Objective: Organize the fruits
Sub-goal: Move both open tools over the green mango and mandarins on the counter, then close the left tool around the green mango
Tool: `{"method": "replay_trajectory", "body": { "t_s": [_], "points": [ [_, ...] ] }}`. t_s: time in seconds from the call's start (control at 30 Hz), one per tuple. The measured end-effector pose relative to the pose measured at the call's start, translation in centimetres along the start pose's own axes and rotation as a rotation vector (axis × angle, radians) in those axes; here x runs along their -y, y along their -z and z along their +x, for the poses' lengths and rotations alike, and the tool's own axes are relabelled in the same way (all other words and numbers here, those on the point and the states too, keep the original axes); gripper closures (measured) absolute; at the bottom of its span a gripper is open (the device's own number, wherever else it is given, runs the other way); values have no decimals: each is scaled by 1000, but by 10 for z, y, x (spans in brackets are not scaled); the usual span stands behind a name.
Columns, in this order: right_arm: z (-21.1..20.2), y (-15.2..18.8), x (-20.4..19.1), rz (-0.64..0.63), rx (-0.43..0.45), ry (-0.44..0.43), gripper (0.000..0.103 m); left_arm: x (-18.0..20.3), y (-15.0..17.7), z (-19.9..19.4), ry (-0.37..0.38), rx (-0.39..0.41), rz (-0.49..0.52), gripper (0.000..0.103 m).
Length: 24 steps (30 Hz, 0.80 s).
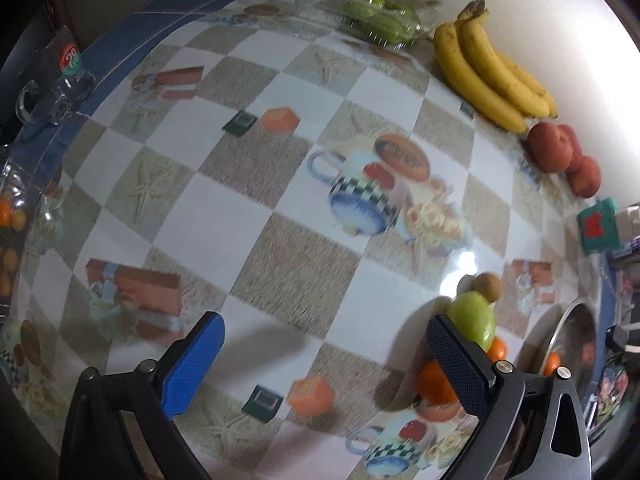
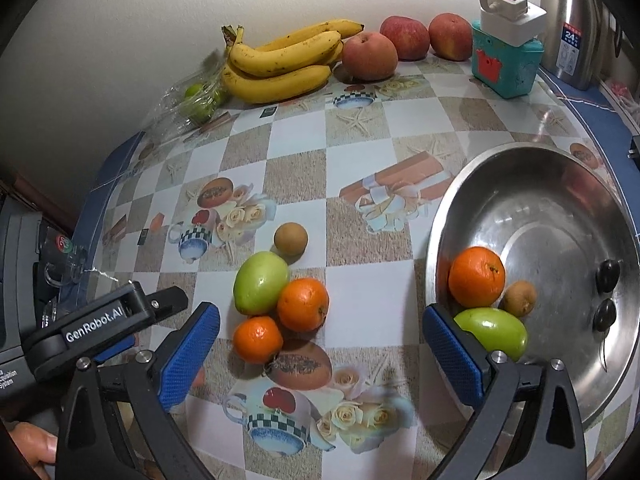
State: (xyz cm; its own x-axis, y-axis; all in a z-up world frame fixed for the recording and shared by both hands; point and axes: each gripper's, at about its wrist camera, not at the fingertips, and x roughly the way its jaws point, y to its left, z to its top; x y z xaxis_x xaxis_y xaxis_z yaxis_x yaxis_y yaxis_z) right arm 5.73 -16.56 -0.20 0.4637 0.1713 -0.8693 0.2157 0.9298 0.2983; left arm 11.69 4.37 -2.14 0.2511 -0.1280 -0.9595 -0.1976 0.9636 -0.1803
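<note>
**Both claws open above the table, fruit split between cloth and bowl**

Right claw (image 2: 320, 344): I see its blue pads spread wide with nothing between them, hanging over a loose cluster near the table's middle. Left claw (image 1: 324, 356): likewise wide apart and empty; from the right wrist view I see it at the table's left edge (image 2: 116, 312).

Loose cluster, on the checkered tablecloth (image 2: 360, 296): a green fruit (image 2: 261, 283) touching two oranges (image 2: 303, 304) (image 2: 258, 339), with a small brown fruit (image 2: 291, 239) just beside the green one.

Steel bowl (image 2: 560, 208), toward the table's right edge: I count an orange (image 2: 476, 276), a green fruit (image 2: 494, 332), a small brown fruit (image 2: 519, 298) and two dark round fruits (image 2: 608, 270), all gathered toward its near side.

Back edge, along the wall: a bunch of bananas (image 2: 280, 64), three red apples (image 2: 370, 56) in a row, and a clear plastic pack of small green fruits (image 2: 196, 96) at the back left. A teal box (image 2: 504, 64) carrying a white plug stands right of the apples.
</note>
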Motion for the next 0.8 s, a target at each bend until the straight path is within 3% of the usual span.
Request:
{"method": "replay_trajectory", "body": {
  "t_s": [0.1,0.17,0.3,0.57,0.67,0.8],
  "points": [
    [2,-3,5,32,8,-10,20,2,-5,1,70,5,-19,1],
    [5,-4,7,34,8,-8,24,7,-8,4,110,-8,-15,3],
    [15,-4,8,43,-12,-16,38,20,-10,10,157,-22,16,11],
    [30,-2,6,38,-54,-27,44,38,-7,18,263,-60,52,17],
    [34,-2,7,47,-60,-46,51,46,-6,22,269,-69,77,27],
    [36,-3,9,57,-64,-67,51,56,-4,23,305,-80,103,28]
  ]
}}
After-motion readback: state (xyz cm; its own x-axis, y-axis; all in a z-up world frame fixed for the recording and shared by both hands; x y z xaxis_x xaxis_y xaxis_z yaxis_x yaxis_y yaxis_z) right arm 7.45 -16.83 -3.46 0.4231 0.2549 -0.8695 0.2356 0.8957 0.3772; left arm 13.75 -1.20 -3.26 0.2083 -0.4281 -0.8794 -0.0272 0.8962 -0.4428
